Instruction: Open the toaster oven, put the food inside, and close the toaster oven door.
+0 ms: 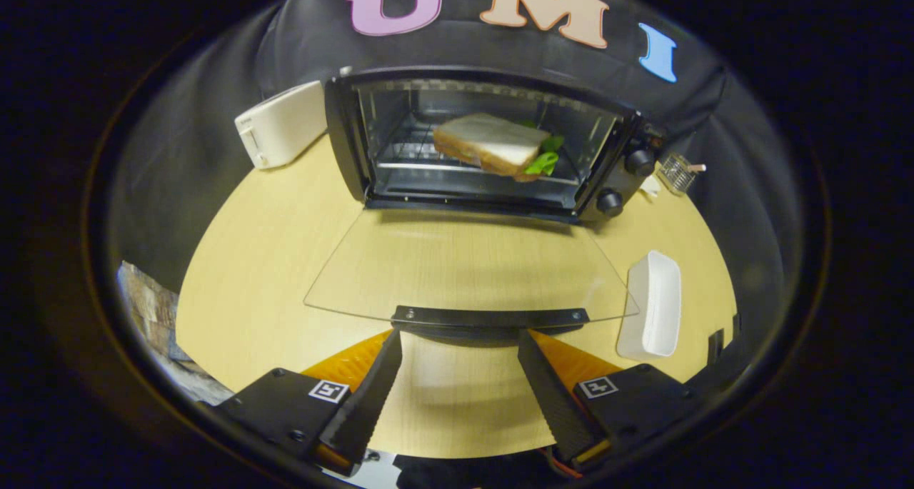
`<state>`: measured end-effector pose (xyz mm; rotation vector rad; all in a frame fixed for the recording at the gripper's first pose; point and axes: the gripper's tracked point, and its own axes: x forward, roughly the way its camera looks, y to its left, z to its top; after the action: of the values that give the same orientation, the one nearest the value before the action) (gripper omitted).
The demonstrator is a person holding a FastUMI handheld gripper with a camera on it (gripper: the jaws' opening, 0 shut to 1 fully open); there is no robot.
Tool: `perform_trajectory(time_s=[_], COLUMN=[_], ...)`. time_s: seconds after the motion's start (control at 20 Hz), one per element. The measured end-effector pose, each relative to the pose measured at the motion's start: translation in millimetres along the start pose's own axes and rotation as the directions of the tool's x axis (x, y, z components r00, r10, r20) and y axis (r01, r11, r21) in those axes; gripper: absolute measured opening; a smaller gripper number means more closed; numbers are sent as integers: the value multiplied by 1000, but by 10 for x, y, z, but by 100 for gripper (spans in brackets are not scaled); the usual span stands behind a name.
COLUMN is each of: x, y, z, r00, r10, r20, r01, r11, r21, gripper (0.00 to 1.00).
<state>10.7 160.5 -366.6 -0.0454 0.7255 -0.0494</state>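
A black toaster oven [614, 168] stands at the back of the round wooden table, its glass door [464, 268] folded down flat toward me. Inside, a sandwich [493, 143] with green lettuce lies on the wire rack. The door's dark handle bar [490, 316] runs along its near edge, just ahead of my fingertips. My gripper [460, 343] is open, with the fingers spread wide below the handle and nothing between them but bare table.
A white toaster [280, 125] sits left of the oven. A white rectangular dish [653, 303] lies right of the open door. A small wire object [677, 171] stands behind the oven's knobs [610, 202]. The table edge [187, 275] curves round on the left.
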Motion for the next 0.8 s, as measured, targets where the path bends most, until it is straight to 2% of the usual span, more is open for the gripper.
perform_trajectory(time_s=[0.2,0.8], x=[-110,-187], y=[-40,-97], z=[399,891], r00=[993,966], r10=[-12,-42], r20=[119,253], r01=[6,37], r11=[999,999], r21=[52,21], gripper=[100,100])
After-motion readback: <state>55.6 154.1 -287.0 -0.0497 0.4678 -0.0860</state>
